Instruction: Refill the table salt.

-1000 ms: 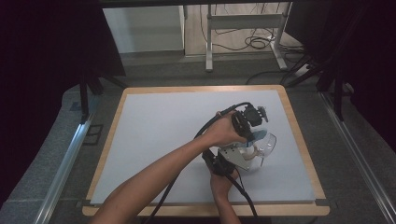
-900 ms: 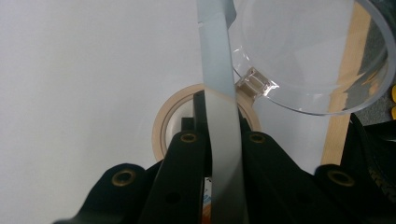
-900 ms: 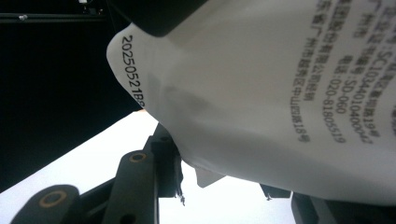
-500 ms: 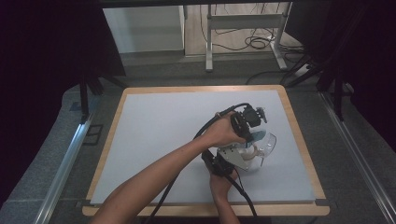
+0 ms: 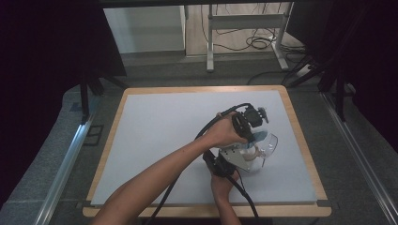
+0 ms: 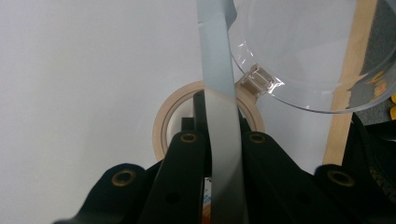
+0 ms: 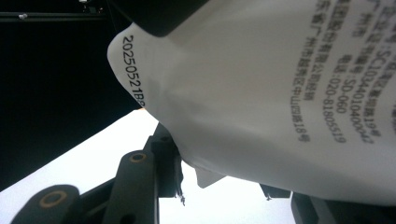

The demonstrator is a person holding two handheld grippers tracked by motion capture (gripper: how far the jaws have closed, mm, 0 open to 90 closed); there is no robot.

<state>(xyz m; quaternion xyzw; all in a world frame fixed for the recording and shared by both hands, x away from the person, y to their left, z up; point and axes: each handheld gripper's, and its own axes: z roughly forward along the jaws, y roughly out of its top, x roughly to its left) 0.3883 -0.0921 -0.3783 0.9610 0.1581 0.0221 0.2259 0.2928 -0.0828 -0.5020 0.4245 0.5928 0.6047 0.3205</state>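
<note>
While my left tongs (image 6: 219, 154) press together on a flat grey-blue strip (image 6: 217, 84), my right tongs (image 7: 219, 186) pinch the bottom of a white bag (image 7: 280, 93). That strip stands up between the left jaws and runs away from them, toward a clear plastic bowl (image 6: 303, 51). Just under those tongs, a roll of tan tape (image 6: 161, 126) lies flat on the desk (image 5: 159, 126). My white bag hangs right over the right tongs, near the bowl at the right side of the desk. Printed on the bag I can read "2025052" and "020-81805519", beside some Chinese writing.
</note>
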